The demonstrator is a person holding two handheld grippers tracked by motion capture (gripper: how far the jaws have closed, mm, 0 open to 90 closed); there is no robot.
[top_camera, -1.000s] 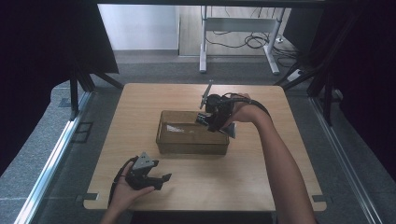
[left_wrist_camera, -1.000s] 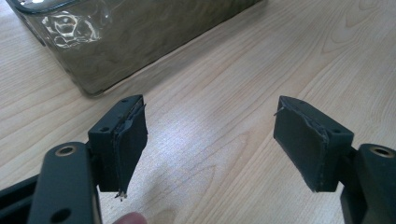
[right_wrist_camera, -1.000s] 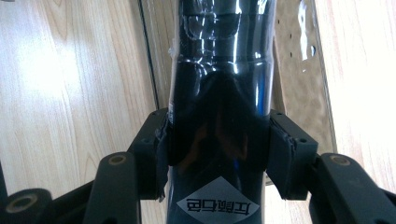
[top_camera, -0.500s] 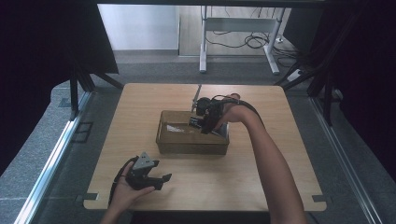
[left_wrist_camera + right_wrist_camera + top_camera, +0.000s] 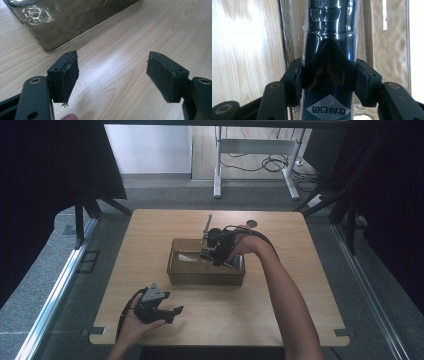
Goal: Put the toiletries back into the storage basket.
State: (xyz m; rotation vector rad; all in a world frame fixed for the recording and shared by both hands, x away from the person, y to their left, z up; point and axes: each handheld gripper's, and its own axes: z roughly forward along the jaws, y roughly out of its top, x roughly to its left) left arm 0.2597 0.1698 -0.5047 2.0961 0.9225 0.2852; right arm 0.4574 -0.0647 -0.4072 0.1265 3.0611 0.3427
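Observation:
My right gripper (image 5: 328,72) is shut on a dark glossy package (image 5: 329,37) wrapped in clear film, with a white diamond label near my jaws. In the high view this gripper (image 5: 215,252) is lowered into the right part of a clear plastic bin (image 5: 200,277) at the table's middle. The bin's wall (image 5: 392,37) and the wood under it show behind the package. My left gripper (image 5: 167,312) rests in a hand near the front left of the table, in front of the bin. Its jaws (image 5: 112,72) stand wide apart with bare wood between them.
A small dark round object (image 5: 251,223) lies on the table behind the bin. A corner of the bin (image 5: 65,20) is just ahead of the left gripper. A metal desk frame with cables (image 5: 260,160) stands on the floor beyond the wooden table (image 5: 300,310).
The right gripper has moved left and down with the package, from above the bin's far right corner into the bin. The left gripper has stayed in place.

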